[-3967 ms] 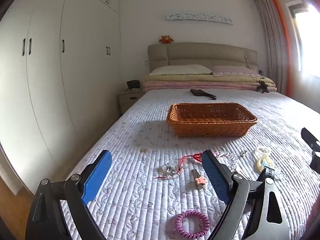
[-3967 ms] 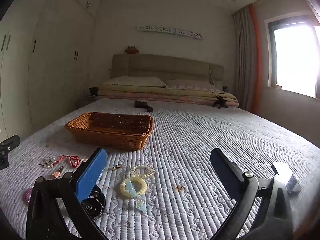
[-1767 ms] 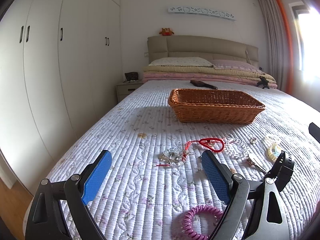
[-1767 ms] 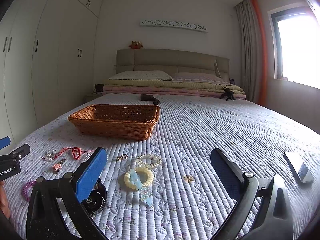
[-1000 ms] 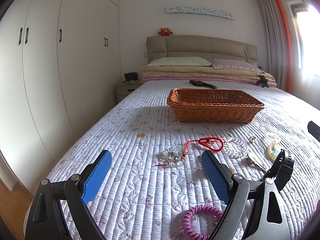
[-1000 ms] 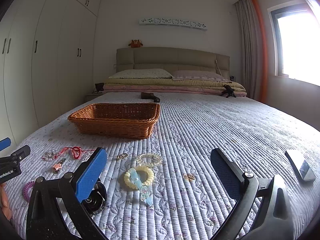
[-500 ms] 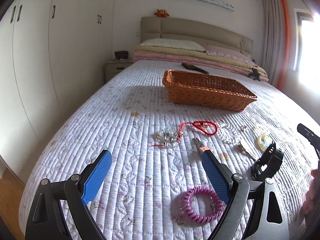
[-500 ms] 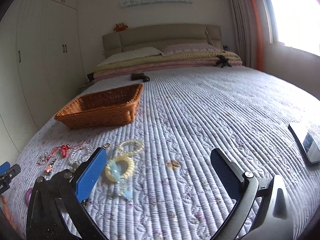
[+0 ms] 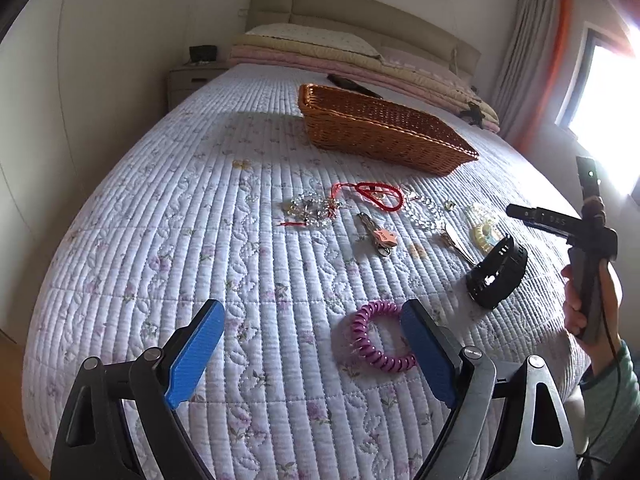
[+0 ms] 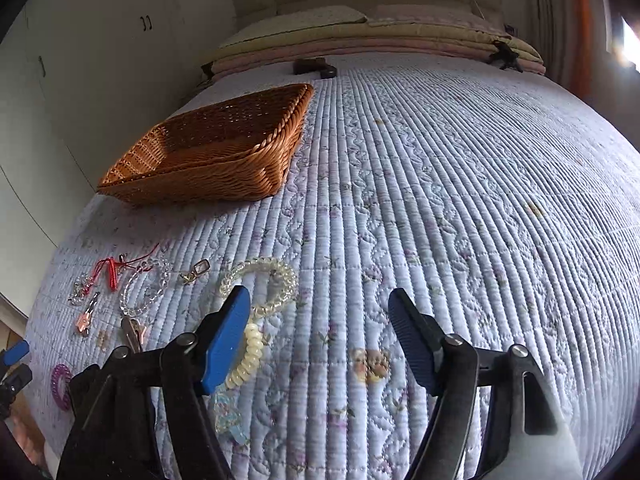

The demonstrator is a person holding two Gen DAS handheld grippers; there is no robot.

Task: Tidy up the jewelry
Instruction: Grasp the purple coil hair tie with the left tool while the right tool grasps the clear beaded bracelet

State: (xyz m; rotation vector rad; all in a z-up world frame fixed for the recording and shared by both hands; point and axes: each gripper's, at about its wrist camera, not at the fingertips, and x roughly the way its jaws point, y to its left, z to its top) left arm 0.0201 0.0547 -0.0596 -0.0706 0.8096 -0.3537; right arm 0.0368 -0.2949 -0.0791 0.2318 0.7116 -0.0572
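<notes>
Jewelry lies scattered on the quilted bed in front of an empty wicker basket (image 9: 384,132) (image 10: 216,152). My left gripper (image 9: 312,350) is open and empty, with a purple coil hair tie (image 9: 378,338) beside its right finger. Farther off lie a red cord charm (image 9: 372,196), a crystal cluster (image 9: 308,210), a pink clip (image 9: 380,236), a clear bead bracelet (image 9: 424,208) and a black band (image 9: 498,272). My right gripper (image 10: 320,340) is open and empty over a cream coil tie (image 10: 248,354) and a clear coil bracelet (image 10: 264,284).
The bed edge drops off to the left, toward white wardrobes and a nightstand (image 9: 192,80). Pillows and folded blankets (image 10: 376,40) lie at the head of the bed. A dark brush (image 10: 314,68) lies behind the basket. A window (image 9: 608,112) is at the right.
Both grippers have tilted down and moved closer to the bed. The left one now hovers by the purple tie, the right one over the cream and clear coil ties. Both stay open.
</notes>
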